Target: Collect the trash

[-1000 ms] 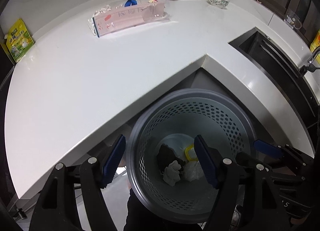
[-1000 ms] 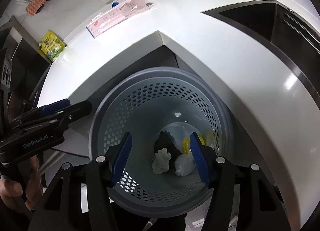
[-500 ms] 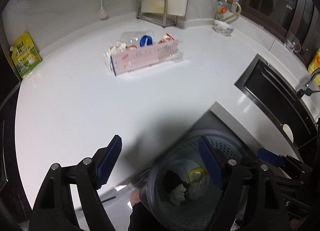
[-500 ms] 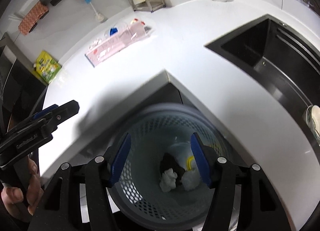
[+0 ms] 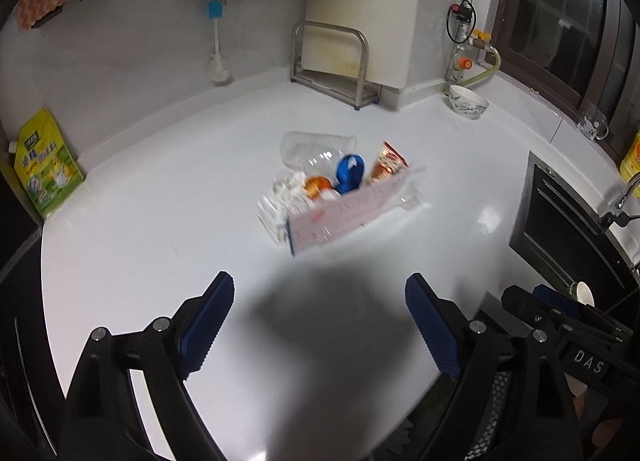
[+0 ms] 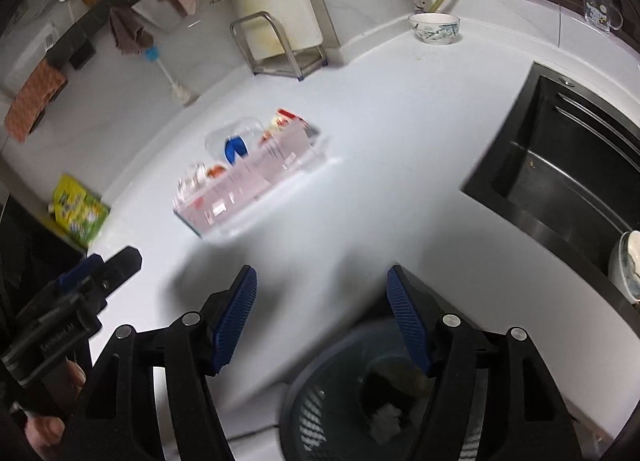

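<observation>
Countertop (image 5: 140,221), white and L-shaped, lies broad and bare between its front edge and the litter near its middle; a black sink (image 6: 560,165) is cut into its right wing, and a metal rack (image 5: 332,61), a bowl (image 5: 468,101) and a brush (image 5: 218,61) stand along the back edge, well apart from the litter; a yellow-green pouch (image 5: 44,169) leans at the far left edge, its print too small to read.

Trash (image 5: 340,189) is a loose cluster: a pink flat packet with blurred marks in front, a clear plastic cup on its side behind it, a blue lid, an orange piece and a red-topped wrapper; all are blurred.

Left gripper (image 5: 320,325) tilts down over the front part of the countertop; its jaws have just been opening and stand wide with nothing between them; right gripper (image 6: 322,317) tilts down likewise, its jaws have just been opening, moderately apart and empty; it shows in the left view marked "DAS".

Perforated bin (image 6: 320,401) sits below the inner corner of the countertop's front edge, with crumpled white and dark scraps inside.
</observation>
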`<state>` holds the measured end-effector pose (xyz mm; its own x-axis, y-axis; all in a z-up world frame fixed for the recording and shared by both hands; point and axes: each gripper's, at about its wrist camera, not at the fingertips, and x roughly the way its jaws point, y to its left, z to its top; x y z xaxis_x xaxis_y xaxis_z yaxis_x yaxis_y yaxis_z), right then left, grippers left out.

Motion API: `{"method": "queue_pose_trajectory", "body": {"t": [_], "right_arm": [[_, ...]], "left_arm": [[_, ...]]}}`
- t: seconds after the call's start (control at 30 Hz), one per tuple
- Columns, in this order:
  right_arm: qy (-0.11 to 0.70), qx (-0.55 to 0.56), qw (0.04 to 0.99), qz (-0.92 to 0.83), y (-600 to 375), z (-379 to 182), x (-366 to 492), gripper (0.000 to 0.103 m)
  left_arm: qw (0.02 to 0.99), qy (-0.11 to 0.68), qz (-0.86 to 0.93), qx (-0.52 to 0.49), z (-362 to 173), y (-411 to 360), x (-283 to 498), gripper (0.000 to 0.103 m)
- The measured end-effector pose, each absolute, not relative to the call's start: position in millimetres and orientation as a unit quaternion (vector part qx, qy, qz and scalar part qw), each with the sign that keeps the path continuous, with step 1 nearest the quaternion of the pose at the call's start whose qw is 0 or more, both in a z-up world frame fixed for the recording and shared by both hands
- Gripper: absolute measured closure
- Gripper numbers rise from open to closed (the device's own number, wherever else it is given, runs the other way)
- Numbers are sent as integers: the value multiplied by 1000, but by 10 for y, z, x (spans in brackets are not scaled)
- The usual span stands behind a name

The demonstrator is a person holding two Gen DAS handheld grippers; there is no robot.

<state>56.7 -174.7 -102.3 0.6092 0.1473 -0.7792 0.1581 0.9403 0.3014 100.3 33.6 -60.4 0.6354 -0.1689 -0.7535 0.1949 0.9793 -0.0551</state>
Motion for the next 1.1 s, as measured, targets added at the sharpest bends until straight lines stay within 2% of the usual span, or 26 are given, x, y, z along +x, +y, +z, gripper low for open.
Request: {"method": "queue_pose_trajectory", "body": {"t": [0.33,0.63,1.1], "right_arm": [[429,207,879,-27,-1298,-1008,1266,35],[451,250,855,-58,-1123,-1282,1842,34],[467,247,842,-106,-1056,-1477,2084,32]], "left_arm": [[908,402,-108,48,-660,827,1652,17],[901,415,-122,45,-811,1034,2020,17],[890,435,-136,31,-1015,1102,2192,17]]}}
